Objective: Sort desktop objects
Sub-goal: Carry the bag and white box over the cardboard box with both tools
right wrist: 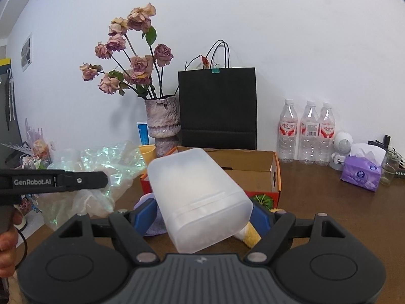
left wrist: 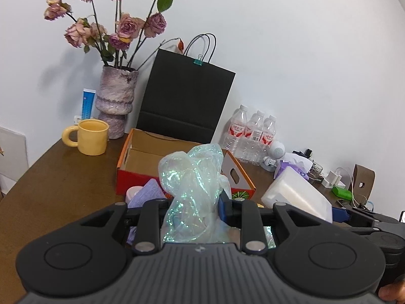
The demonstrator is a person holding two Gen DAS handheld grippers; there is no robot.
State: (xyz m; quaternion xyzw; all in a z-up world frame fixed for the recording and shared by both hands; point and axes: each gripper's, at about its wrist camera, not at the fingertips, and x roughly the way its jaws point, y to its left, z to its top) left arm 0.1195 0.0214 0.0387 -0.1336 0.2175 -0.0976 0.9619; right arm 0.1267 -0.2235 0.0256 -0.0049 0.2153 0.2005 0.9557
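Note:
My left gripper (left wrist: 193, 207) is shut on a crumpled iridescent plastic bag (left wrist: 195, 177), held up in front of an open orange cardboard box (left wrist: 131, 152). My right gripper (right wrist: 205, 215) is shut on a frosted white plastic container (right wrist: 200, 197), tilted and held above the table before the same box (right wrist: 274, 169). The bag (right wrist: 101, 174) and the left gripper's body show at the left of the right wrist view. The container (left wrist: 296, 197) shows at the right of the left wrist view. A purple cloth item (left wrist: 146, 195) and a yellow item (right wrist: 249, 235) lie below the grippers.
Behind the box stand a black paper bag (left wrist: 184, 98), a vase of dried roses (left wrist: 116, 96), a yellow mug (left wrist: 91, 136) and three water bottles (right wrist: 306, 131). A purple tissue pack (right wrist: 362, 174), a small white robot figure (right wrist: 341, 147) and chargers sit at right on the brown table (left wrist: 63, 182).

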